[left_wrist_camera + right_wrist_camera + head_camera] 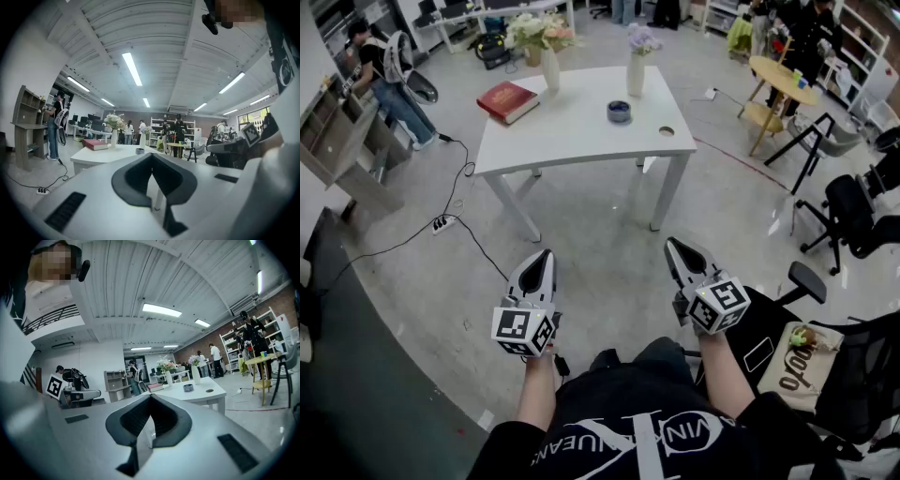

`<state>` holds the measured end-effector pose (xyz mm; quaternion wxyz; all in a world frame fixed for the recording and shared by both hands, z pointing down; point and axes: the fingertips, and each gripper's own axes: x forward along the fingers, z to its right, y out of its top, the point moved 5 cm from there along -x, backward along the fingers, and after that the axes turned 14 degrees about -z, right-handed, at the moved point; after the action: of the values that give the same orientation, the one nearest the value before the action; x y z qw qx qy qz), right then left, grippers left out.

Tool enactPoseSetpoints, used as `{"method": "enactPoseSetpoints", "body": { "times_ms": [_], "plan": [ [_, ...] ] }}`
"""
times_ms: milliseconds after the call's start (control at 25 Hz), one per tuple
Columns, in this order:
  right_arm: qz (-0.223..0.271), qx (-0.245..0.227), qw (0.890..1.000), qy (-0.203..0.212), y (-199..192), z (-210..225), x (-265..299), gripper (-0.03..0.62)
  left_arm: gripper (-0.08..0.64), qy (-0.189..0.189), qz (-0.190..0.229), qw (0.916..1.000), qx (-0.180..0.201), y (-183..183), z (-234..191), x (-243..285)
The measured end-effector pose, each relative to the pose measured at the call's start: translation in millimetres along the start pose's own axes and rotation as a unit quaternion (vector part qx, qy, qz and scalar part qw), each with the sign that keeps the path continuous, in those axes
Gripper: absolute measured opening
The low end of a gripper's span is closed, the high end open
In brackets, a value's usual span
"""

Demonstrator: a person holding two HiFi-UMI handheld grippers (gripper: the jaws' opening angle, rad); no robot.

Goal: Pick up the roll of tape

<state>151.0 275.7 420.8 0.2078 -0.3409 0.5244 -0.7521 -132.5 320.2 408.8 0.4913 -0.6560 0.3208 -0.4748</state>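
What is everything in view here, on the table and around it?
table: one, white, centre of the floor.
roll of tape: one, grey-blue, on the table's right half.
book: one, red, table's left end.
vases: two, white, holding flowers, table's far edge.
power strip: one, white, floor left of the table.
side table: one, yellow, round, far right.
office chairs: several, black, right side.
bag: one, beige, lower right.
people: at least two, dark tops, far left and far right.
left gripper: one, white and black, shut, empty, short of the table.
right gripper: one, same colours, shut, empty.
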Motion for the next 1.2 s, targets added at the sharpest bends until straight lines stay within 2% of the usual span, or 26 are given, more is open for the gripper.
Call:
{"method": "enactPoseSetpoints", "body": {
  "times_ms": [680,880,1080,1200],
  "plan": [
    [-0.005,0.002,1.0,0.006,-5.3,-6.1,8.4,0.009,0.0,0.005,-0.004,0.9999,-0.013,-9.3,-10.4,-5.0],
    [0.011,0.015,1.0,0.004,-4.4,-6.0,9.3,0.009,0.0,0.008,-0.008,0.9997,-0.02,-12.0,-15.2,-4.5],
    [0.013,0.037,0.999,-0.009,-1.7,7.9,14.8,0.11,0.0,0.001,-0.008,0.9996,-0.026,-9.3,-20.3,10.2],
    [0.011,0.052,0.998,-0.013,-1.8,23.2,23.4,0.116,0.0,-0.006,-0.015,0.9995,-0.029,-9.7,-24.0,28.8]
  ]
}}
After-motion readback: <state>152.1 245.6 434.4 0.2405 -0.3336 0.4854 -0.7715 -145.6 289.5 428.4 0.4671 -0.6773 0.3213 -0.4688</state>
